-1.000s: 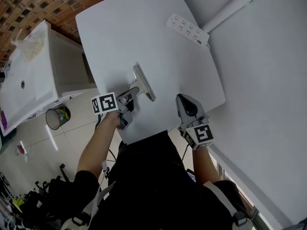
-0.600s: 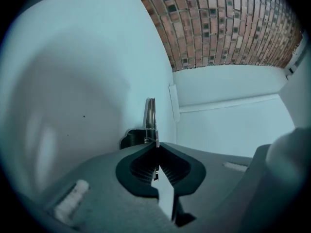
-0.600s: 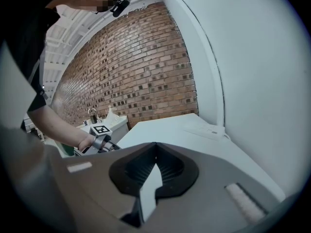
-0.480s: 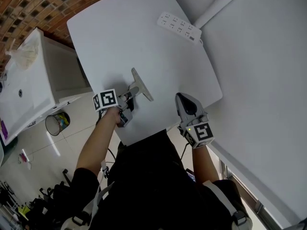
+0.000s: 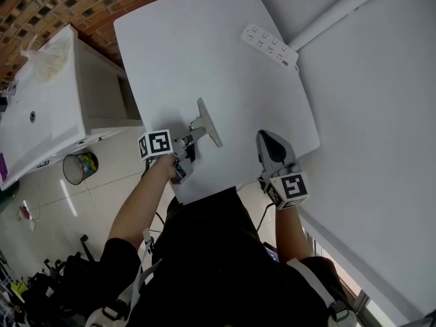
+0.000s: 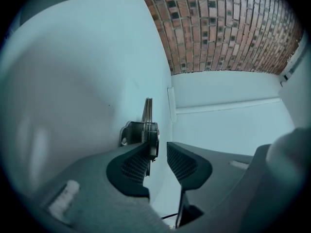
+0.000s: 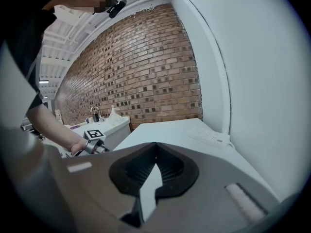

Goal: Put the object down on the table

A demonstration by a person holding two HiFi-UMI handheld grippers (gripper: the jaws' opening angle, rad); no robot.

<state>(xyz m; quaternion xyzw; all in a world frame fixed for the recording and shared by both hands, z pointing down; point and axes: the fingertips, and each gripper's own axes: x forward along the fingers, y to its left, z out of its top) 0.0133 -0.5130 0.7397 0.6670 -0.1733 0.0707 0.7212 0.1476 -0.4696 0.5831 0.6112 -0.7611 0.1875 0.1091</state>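
A grey metal T-shaped tool (image 5: 206,122) with a long flat bar lies on the white table (image 5: 204,46) near its front edge. My left gripper (image 5: 189,142) is at the tool's stem. In the left gripper view the tool (image 6: 146,124) stands edge-on between the jaws, close to the left pad (image 6: 133,165), with a clear gap to the right pad. The left gripper (image 6: 159,150) has just been opening and is open. My right gripper (image 5: 263,137) rests at the table's right front edge, shut on nothing; its tips (image 7: 155,147) meet.
A white power strip (image 5: 270,45) lies at the table's far right corner against the white wall, also seen as the power strip (image 7: 209,137). A white counter (image 5: 41,107) stands to the left, a waste bin (image 5: 80,167) on the floor beside it. A brick wall is behind.
The left jaws have parted from the tool's stem, and the tool stays on the table. Both hands have hardly moved; the head view has shifted slightly.
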